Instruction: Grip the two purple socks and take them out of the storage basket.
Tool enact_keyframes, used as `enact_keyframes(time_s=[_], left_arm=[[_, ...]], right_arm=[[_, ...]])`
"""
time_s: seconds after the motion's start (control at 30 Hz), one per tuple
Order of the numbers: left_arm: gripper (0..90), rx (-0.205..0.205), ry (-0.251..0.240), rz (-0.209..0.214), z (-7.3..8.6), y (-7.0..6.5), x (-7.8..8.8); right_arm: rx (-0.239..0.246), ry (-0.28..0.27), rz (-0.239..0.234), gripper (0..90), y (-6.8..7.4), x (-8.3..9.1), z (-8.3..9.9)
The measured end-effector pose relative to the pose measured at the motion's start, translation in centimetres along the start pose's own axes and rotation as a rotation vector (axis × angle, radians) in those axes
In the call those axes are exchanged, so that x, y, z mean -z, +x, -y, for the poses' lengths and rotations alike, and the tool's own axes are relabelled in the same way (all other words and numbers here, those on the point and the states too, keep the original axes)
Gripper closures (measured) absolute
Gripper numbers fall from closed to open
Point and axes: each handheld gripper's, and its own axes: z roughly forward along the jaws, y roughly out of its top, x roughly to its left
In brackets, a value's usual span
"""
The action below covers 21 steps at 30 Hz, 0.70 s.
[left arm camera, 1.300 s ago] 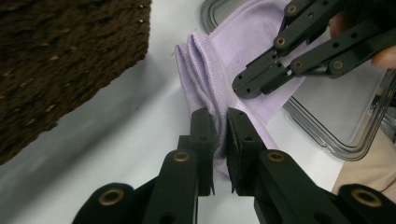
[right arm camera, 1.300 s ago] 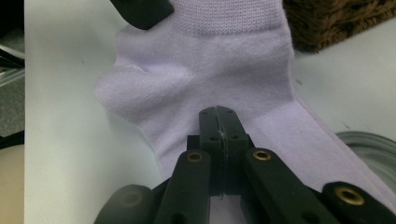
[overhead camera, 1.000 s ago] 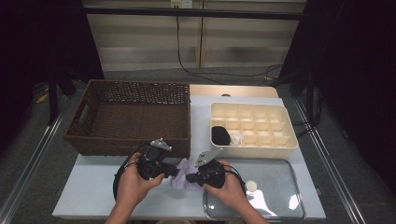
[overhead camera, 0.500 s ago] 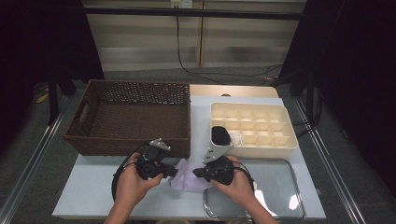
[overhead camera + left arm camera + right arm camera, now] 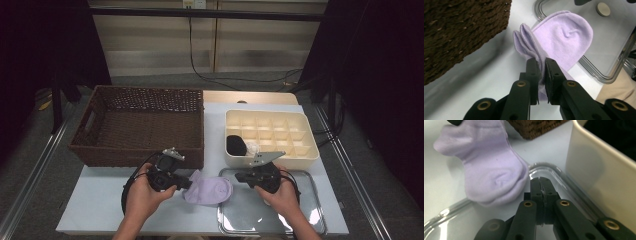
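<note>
Our left gripper (image 5: 541, 72) pinches the soft, floppy lilac sock (image 5: 564, 35) near the tabletop's front edge; our right gripper (image 5: 541, 185), closed empty, should pinch its toe.

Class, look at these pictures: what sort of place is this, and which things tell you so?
Probably a lab or studio bench set up for recording sorting work: dark curtains around a table, handheld grippers, and a basket, divided tray and sock laid out.

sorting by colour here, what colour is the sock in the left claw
Light purple, plain, no pattern: the sock shows best in the left gripper view.
</note>
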Motion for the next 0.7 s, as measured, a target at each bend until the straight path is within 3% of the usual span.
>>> enact_keyframes(time_s=[0.23,0.7], left_arm=[[82.4,0.000,0.013,0.002,-0.2,-0.1,0.1],[82.4,0.015,0.006,-0.013,0.3,0.3,1.6]], right_arm=[[0.017,0.027,-0.037,89.3,0.9,-1.3,0.6],[0.038,0.037,-0.063,89.0,2.2,-3.2,-0.6]])
